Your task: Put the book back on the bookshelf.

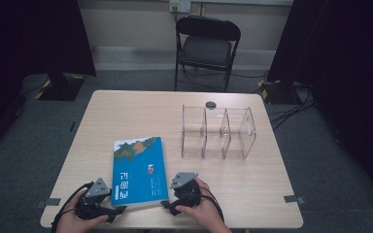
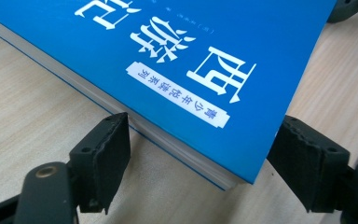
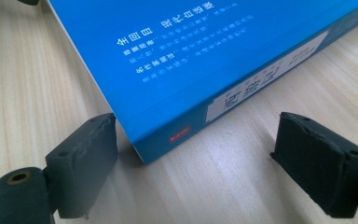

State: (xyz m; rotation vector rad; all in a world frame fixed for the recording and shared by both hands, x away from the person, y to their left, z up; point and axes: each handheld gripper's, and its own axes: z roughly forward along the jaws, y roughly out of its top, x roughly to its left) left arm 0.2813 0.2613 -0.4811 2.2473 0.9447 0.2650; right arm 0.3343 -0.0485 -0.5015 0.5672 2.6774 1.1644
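A blue book (image 1: 138, 170) with white characters lies flat on the wooden table (image 1: 252, 184), near its front edge. My left gripper (image 1: 118, 209) sits at the book's near left corner. In the left gripper view that corner of the book (image 2: 191, 46) lies between the jaws of the left gripper (image 2: 203, 135), the pads close beside its edges, with no clear squeeze. My right gripper (image 1: 167, 206) is at the near right corner. In the right gripper view the right gripper (image 3: 196, 135) stands open around the spine corner of the book (image 3: 168, 56), with a wide gap on one side.
A clear acrylic organizer (image 1: 218, 133) with three compartments stands at the right middle of the table. A small dark round object (image 1: 211, 105) lies behind it. A black folding chair (image 1: 206, 43) stands beyond the far edge.
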